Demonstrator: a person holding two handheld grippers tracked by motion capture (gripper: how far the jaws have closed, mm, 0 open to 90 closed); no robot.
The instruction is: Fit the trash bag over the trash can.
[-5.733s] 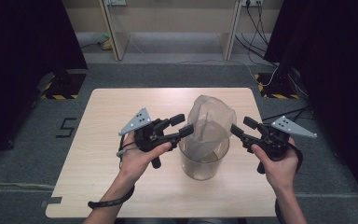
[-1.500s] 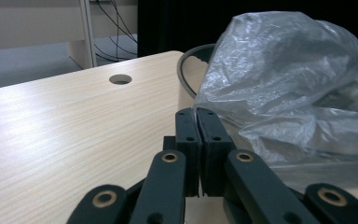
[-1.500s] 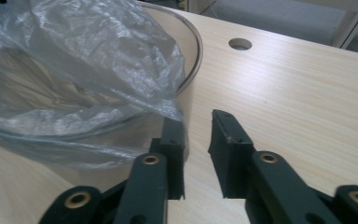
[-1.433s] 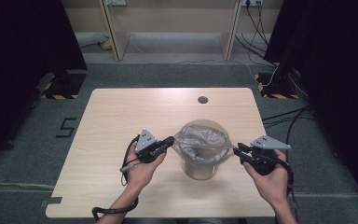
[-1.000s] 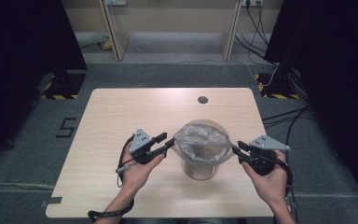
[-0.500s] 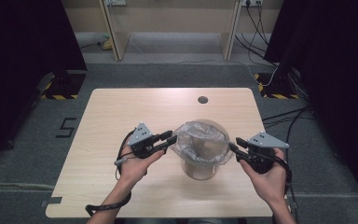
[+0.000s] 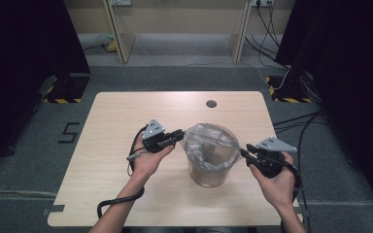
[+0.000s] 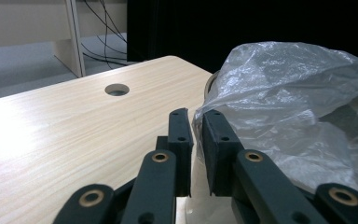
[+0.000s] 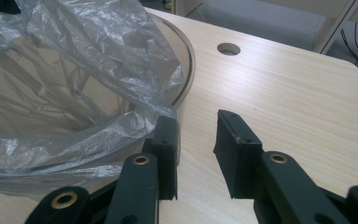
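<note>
Left tongs (image 8: 196, 128) pinch the bag (image 8: 289, 93) edge at the bin (image 7: 209, 172) rim. Right tongs (image 9: 196, 135) agape, beside the bag. Desk (image 7: 126, 111).

A light wooden table (image 7: 126, 116) with rounded corners stands on a grey carpeted floor (image 7: 39, 145). Near the middle of its far edge there is a small round cable hole (image 7: 211, 104), which also appears in the left gripper view (image 8: 117, 89) and the right gripper view (image 9: 228, 48). The top has a pale, even grain and catches a bright patch of light on the side seen from the left gripper. Directly on the table, right of centre and toward the near side, sits a clear round container (image 7: 210, 167) lined with a thin, crinkled plastic bag (image 7: 201, 136) whose edge drapes over the rim. A dark "5" (image 7: 68, 132) is marked on the floor left of the table.
</note>
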